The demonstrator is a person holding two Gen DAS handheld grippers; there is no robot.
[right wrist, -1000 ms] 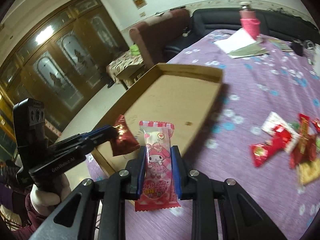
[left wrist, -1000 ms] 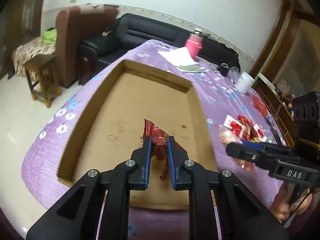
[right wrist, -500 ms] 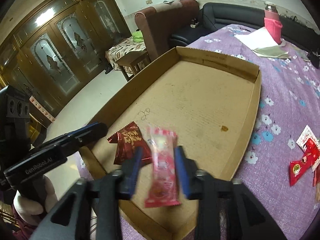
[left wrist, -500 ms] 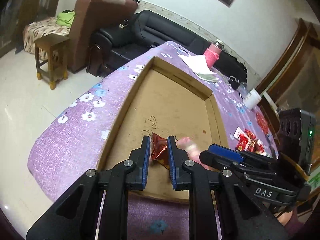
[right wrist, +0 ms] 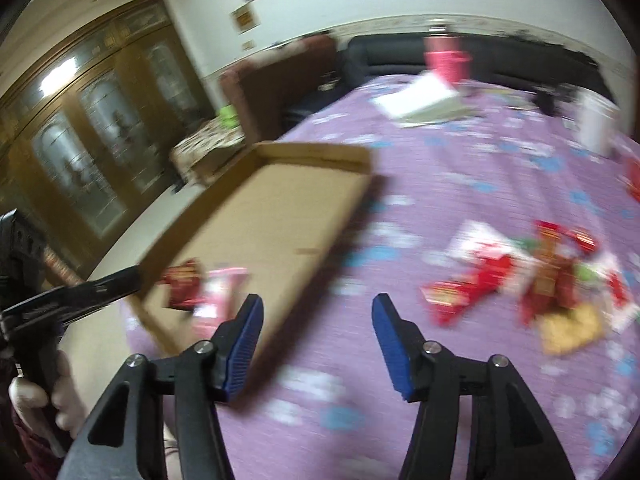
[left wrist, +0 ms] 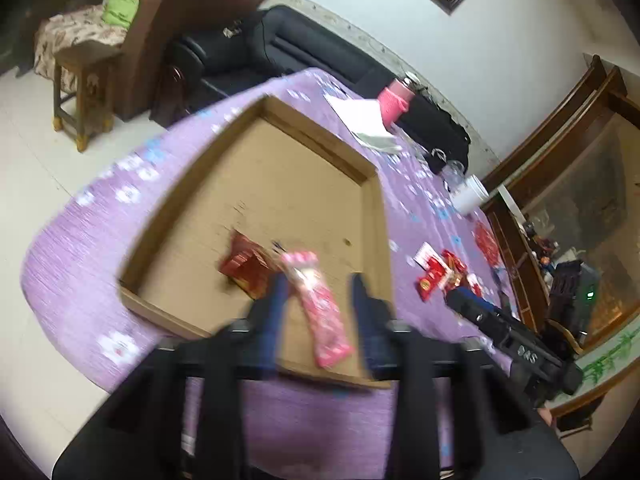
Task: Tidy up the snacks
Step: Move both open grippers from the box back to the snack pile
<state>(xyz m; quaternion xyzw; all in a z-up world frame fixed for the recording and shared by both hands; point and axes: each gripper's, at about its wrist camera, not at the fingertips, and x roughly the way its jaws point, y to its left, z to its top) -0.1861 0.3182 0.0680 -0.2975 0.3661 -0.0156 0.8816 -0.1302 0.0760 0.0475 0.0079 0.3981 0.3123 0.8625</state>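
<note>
A shallow cardboard tray [left wrist: 376, 216] [right wrist: 320, 156] lies on the purple flowered tablecloth. A dark red snack packet [left wrist: 246, 266] [right wrist: 182, 284] and a pink snack packet [left wrist: 320, 308] [right wrist: 218, 294] lie in the tray's near end. My left gripper [left wrist: 318, 300] is open and empty above them, its view blurred. My right gripper [right wrist: 318, 316] is open and empty over the cloth beside the tray; it also shows at the right of the left wrist view [left wrist: 472, 304]. A pile of red and white snack packets [right wrist: 536, 272] [left wrist: 444, 272] lies on the cloth to the right.
A pink bottle [left wrist: 394, 100], white papers [left wrist: 360, 120] and a white cup [left wrist: 470, 196] stand at the table's far end. A black sofa [left wrist: 304, 48], a brown armchair [left wrist: 172, 20] and a wooden stool [left wrist: 80, 76] stand beyond. Wooden cabinets [right wrist: 92, 128] line the wall.
Both grippers have opened and let go of their packets, which now lie in the tray. Both grippers have pulled back, the right one swinging toward the snack pile.
</note>
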